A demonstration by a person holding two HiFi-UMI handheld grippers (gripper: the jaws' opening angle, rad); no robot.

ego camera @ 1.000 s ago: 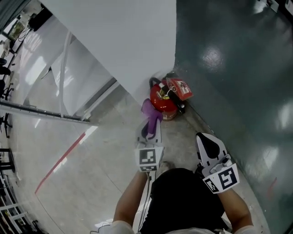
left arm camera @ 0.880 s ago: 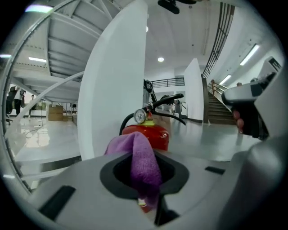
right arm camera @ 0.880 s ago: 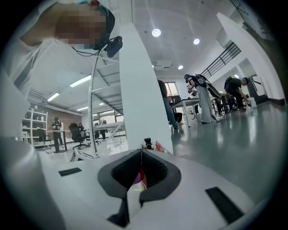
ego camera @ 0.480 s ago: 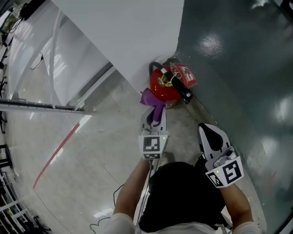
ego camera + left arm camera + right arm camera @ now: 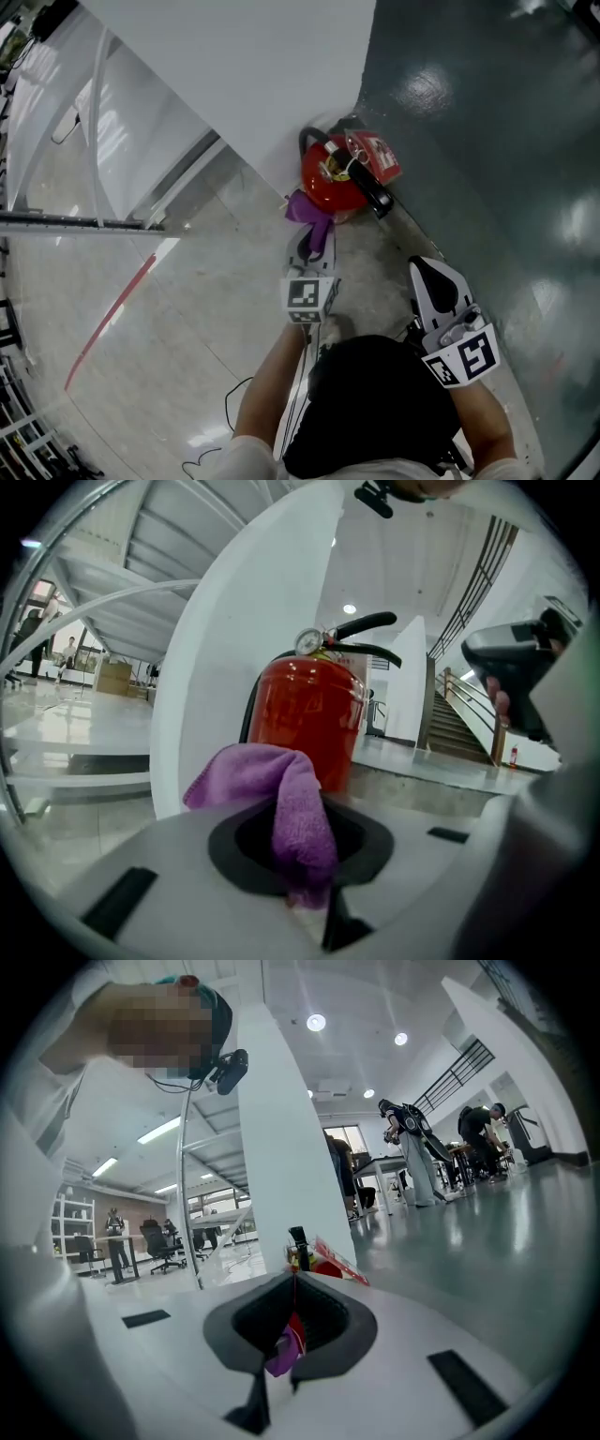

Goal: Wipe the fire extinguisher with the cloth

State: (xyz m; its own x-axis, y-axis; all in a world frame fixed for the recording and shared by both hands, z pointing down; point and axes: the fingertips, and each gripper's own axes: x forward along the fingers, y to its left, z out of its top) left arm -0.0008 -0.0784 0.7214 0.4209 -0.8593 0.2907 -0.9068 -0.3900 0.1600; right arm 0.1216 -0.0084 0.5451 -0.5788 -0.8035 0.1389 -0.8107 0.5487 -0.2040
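Red fire extinguisher [image 5: 333, 178] standing upright on the floor, tucked against the foot of the white pillar [image 5: 253, 75], black handle and red tag on top. Looks heavy, hard and smooth, so likely to stay put under a gentle rub, but round and shiny, so slippery, and could tip if pushed hard up high. Purple cloth [image 5: 309, 208] soft and floppy, pinched in its middle by the left gripper [image 5: 313, 234], jaws closed on it, loose ends bunched right at the tank's near side, touching or nearly so. Right gripper [image 5: 427, 267] pressed shut on nothing, held back and well apart. Best to keep the cloth held as it is and rub the round side. Tight at the back by the pillar, with lots of open floor [image 5: 187, 309] on the near side.
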